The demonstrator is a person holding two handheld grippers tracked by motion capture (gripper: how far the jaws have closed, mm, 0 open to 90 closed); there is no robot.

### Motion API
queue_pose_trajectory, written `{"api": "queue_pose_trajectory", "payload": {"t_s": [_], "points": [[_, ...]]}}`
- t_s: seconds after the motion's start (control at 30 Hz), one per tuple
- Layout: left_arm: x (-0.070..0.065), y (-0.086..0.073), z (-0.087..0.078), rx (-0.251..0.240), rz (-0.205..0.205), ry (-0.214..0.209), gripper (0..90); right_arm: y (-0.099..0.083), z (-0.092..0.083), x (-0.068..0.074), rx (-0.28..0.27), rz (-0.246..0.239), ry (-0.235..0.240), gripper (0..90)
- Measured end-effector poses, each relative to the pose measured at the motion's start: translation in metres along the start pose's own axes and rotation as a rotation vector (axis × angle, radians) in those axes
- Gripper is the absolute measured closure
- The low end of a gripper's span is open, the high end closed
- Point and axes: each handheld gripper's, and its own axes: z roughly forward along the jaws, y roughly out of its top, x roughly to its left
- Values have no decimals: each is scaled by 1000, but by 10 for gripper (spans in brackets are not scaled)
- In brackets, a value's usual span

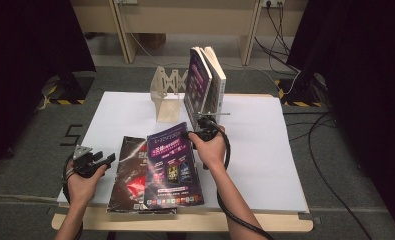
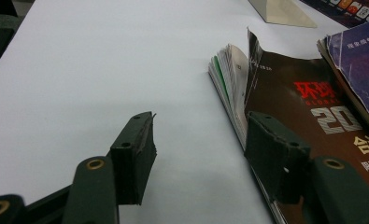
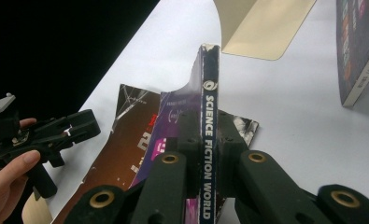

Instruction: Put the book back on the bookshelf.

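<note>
The right gripper (image 3: 202, 154) is clamping the spine of the purple magazine (image 1: 172, 167), jaws pressing both faces. The magazine is tilting up on its spine side, its long axis running from the near table (image 1: 265, 150) edge toward the bookstand (image 1: 167, 100). It is overlapping the brown magazine (image 2: 308, 121). The left gripper (image 2: 198, 154) is standing open and empty beside the brown magazine's page edge.
</note>
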Motion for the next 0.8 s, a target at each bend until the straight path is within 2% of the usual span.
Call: {"api": "queue_pose_trajectory", "payload": {"t_s": [0.6, 0.8], "points": [[0, -1, -2, -18, 1, 10, 408, 9, -16, 6, -41, -30, -7, 846], [-1, -1, -2, -15, 8, 15, 407, 13, -26, 8, -71, -36, -15, 846]]}}
